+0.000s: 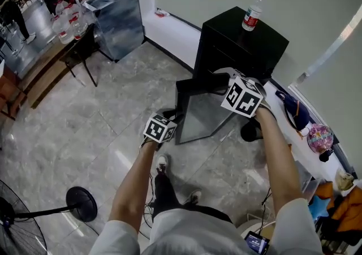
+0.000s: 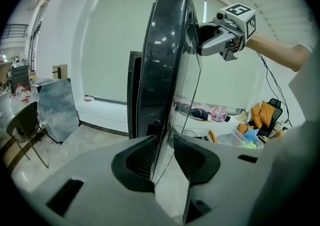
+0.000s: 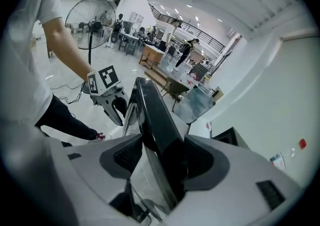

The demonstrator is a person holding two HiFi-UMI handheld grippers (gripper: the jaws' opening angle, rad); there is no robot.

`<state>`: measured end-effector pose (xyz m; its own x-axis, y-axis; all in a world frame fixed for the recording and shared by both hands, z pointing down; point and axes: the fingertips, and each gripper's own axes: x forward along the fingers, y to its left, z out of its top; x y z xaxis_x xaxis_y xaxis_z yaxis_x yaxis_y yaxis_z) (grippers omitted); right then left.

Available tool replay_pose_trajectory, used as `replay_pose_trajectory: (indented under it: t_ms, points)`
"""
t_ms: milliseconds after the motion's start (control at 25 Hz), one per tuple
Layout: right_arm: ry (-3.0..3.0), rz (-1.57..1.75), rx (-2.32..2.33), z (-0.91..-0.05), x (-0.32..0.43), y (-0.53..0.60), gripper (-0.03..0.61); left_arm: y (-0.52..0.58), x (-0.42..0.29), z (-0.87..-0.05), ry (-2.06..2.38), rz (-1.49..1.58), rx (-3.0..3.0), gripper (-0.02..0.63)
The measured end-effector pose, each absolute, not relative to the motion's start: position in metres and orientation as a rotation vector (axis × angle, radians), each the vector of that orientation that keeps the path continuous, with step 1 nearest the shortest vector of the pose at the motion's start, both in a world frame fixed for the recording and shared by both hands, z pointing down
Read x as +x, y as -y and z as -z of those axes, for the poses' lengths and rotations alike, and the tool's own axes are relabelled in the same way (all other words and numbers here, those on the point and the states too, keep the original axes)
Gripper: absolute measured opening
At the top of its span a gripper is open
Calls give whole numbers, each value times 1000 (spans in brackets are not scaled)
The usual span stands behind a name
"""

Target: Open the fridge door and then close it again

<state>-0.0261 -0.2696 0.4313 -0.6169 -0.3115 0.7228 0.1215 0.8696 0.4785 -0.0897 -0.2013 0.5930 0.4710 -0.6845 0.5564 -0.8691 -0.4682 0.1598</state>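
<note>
A small black fridge [image 1: 240,42] stands by the wall with a water bottle [image 1: 253,11] on top. Its glass-faced door [image 1: 199,109] is swung wide open toward me. In the head view my left gripper [image 1: 172,118] is at the door's lower free edge and my right gripper [image 1: 225,78] at its top edge. The left gripper view has the thin door edge [image 2: 167,69] clamped between the jaws of my left gripper [image 2: 162,157]. My right gripper [image 3: 162,157] straddles the thicker door top [image 3: 155,115], pads just off it. Each gripper shows in the other's view: right [image 2: 207,39], left [image 3: 117,107].
A standing fan [image 1: 25,220] is at the lower left on the marble floor. A grey bin [image 1: 116,19], a chair [image 1: 85,56] and a table with bottles [image 1: 62,22] stand at the back left. A white ledge [image 1: 317,158] with bags and toys runs along the right. My feet [image 1: 164,163] are below the door.
</note>
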Motion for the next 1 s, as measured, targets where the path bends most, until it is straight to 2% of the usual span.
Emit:
replay_pose_trajectory:
  t_ms: [280, 400, 1000]
  points:
    - [2164, 692, 39, -434, -6, 238, 251, 162, -60, -595, 1409, -563, 2238, 106]
    - [2159, 712, 6, -433, 0, 229, 253, 151, -52, -595, 1443, -551, 2210, 77]
    - [2178, 807, -46, -436, 28, 195, 275, 107, -10, -595, 1429, -543, 2192, 52]
